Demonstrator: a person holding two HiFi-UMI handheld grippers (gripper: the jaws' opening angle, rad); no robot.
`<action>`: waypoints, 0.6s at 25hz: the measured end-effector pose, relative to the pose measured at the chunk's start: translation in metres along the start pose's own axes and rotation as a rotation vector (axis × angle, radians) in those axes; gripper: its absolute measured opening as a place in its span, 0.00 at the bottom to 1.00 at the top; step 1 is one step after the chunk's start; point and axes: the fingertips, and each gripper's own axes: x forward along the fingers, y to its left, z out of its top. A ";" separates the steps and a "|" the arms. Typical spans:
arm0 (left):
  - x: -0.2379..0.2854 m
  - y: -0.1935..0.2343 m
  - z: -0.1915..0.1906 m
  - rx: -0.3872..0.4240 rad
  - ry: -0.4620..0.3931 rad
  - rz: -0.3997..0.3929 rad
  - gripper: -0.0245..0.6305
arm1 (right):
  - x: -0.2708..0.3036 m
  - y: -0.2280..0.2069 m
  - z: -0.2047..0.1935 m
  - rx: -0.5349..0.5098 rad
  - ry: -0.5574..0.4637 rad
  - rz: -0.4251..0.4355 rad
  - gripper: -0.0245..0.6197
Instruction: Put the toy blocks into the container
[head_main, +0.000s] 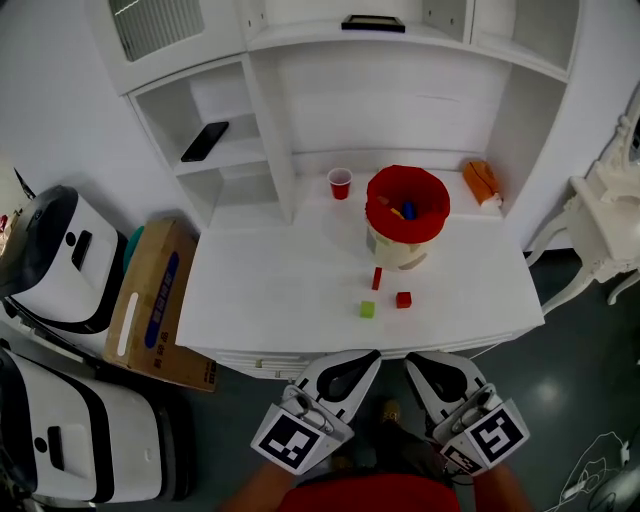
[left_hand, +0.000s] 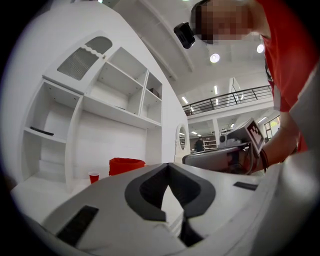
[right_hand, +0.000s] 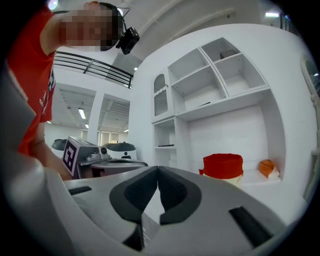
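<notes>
Three blocks lie on the white table (head_main: 270, 290): a green cube (head_main: 367, 309), a red cube (head_main: 403, 299) and a slim red bar (head_main: 377, 278). Behind them stands the red-lined container (head_main: 407, 214) (left_hand: 126, 165) (right_hand: 222, 166) with a few blocks inside. My left gripper (head_main: 366, 358) (left_hand: 170, 167) and right gripper (head_main: 421, 362) (right_hand: 157, 171) hang side by side below the table's front edge, both shut with nothing between the jaws, their tips touching. Neither touches a block.
A red cup (head_main: 340, 183) (left_hand: 94, 177) stands left of the container, and an orange toy (head_main: 481, 180) (right_hand: 269, 168) lies at the back right. A phone (head_main: 204, 141) rests on a shelf. A cardboard box (head_main: 155, 300) and white machines (head_main: 60, 260) sit on the floor to the left.
</notes>
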 end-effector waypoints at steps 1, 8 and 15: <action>0.008 0.006 -0.002 0.002 0.005 0.012 0.07 | 0.005 -0.010 -0.002 -0.004 0.008 0.005 0.08; 0.055 0.043 -0.020 0.017 0.044 0.113 0.07 | 0.031 -0.069 -0.024 -0.011 0.066 0.076 0.08; 0.088 0.072 -0.039 0.024 0.084 0.190 0.07 | 0.057 -0.110 -0.053 -0.020 0.145 0.135 0.08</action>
